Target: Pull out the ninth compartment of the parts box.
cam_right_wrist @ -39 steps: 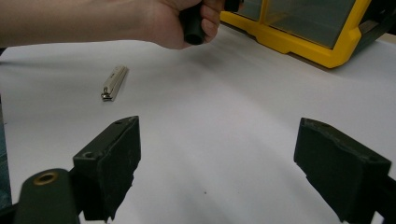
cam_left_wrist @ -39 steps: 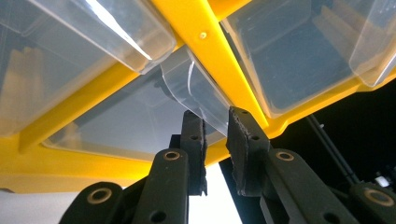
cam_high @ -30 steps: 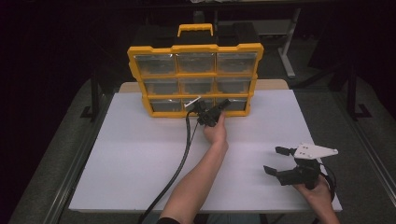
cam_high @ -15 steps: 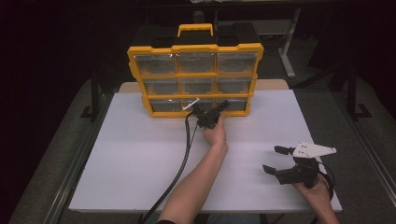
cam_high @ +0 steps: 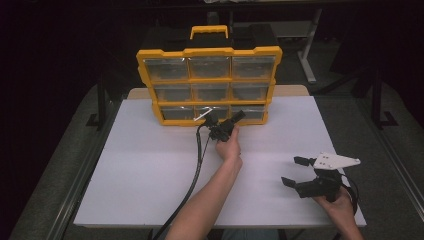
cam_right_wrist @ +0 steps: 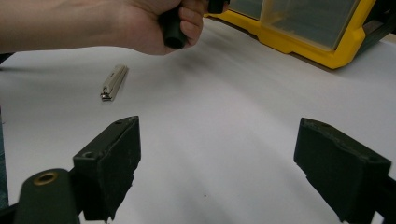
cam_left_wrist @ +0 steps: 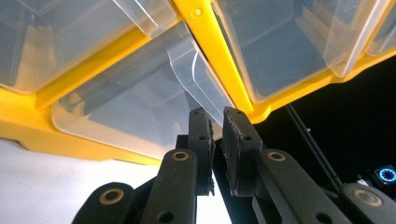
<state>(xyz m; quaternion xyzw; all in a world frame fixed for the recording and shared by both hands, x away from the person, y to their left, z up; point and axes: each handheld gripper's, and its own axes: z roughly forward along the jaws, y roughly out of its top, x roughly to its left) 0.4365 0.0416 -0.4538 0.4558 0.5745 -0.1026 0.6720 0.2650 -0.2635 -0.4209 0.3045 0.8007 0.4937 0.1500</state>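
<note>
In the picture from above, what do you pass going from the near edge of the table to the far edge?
Right tool in the person's right hand → left hand → left tool → yellow drawer organizer.

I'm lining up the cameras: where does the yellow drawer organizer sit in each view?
High view: yellow drawer organizer upright at the far edge, centre.
Left gripper view: across the top, just beyond the jaws.
Right gripper view: upper right corner.
Shared landmark: white tabletop.
</note>
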